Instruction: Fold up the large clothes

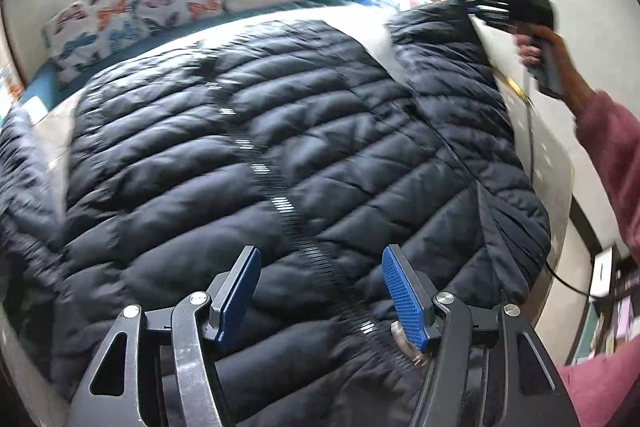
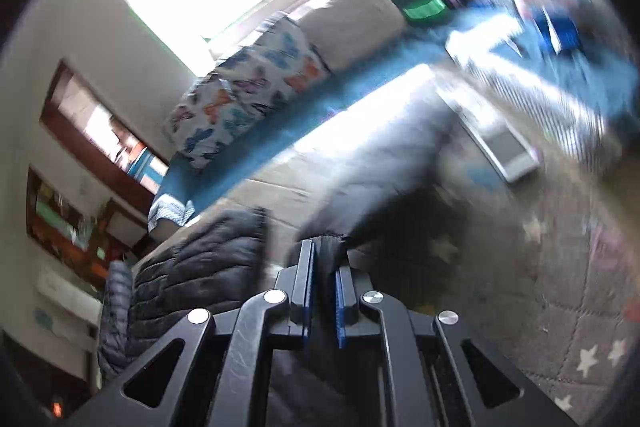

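Dark quilted puffer jacket (image 1: 280, 147), zipper (image 1: 276, 195) closed down its front, spread flat over a pale table (image 1: 536, 155). Left gripper (image 1: 320, 291) hovers just above the hem, jaws wide apart, holding nothing. Right gripper (image 2: 325, 291), lifted at the jacket's far edge, has its jaws clamped on a fold of the dark fabric.
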{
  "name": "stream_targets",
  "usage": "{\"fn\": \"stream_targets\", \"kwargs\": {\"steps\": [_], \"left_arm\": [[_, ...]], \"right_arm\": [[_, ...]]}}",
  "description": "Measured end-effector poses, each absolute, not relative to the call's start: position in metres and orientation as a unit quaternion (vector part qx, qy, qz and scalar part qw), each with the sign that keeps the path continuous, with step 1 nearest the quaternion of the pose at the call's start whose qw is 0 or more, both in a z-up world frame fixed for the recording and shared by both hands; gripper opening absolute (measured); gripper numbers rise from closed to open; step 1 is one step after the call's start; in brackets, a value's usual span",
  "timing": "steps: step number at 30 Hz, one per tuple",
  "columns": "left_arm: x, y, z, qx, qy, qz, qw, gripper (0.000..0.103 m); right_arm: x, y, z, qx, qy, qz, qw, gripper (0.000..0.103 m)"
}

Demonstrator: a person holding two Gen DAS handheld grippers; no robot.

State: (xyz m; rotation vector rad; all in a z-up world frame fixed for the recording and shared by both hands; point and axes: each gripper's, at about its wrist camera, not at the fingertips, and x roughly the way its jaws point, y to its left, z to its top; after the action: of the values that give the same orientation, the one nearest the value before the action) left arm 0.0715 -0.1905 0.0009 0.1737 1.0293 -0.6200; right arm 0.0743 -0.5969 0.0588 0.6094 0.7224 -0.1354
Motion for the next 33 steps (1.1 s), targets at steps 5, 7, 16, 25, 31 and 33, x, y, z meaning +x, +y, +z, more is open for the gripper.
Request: {"fn": "stream_targets", "kwargs": {"steps": [5, 7, 16, 25, 31, 33], "left_arm": [[0.061, -0.136, 0.018, 0.048, 0.459, -0.251, 0.851, 0.068], [0.054, -0.114, 0.022, 0.038, 0.449, -0.239, 0.86, 0.068], [0.019, -0.017, 0.026, -0.024, 0.424, -0.206, 0.882, 0.068], [-0.004, 0.042, 0.022, -0.066, 0.415, -0.175, 0.89, 0.068], [-0.011, 0.036, 0.044, -0.067, 0.39, -0.18, 0.901, 0.068], [-0.01, 0.023, 0.053, -0.063, 0.382, -0.192, 0.902, 0.068]], "right_arm": [[0.07, -0.502, 0.137, 0.2, 0.311, -0.01, 0.929, 0.011], [0.062, -0.464, 0.156, 0.167, 0.303, 0.022, 0.938, 0.011], [0.03, -0.265, 0.159, 0.021, 0.346, 0.162, 0.924, 0.011], [-0.018, -0.165, 0.025, -0.072, 0.489, 0.22, 0.841, 0.012], [-0.032, -0.182, 0.035, -0.053, 0.496, 0.235, 0.834, 0.012], [-0.033, -0.2, 0.057, -0.038, 0.474, 0.23, 0.849, 0.018]]}}
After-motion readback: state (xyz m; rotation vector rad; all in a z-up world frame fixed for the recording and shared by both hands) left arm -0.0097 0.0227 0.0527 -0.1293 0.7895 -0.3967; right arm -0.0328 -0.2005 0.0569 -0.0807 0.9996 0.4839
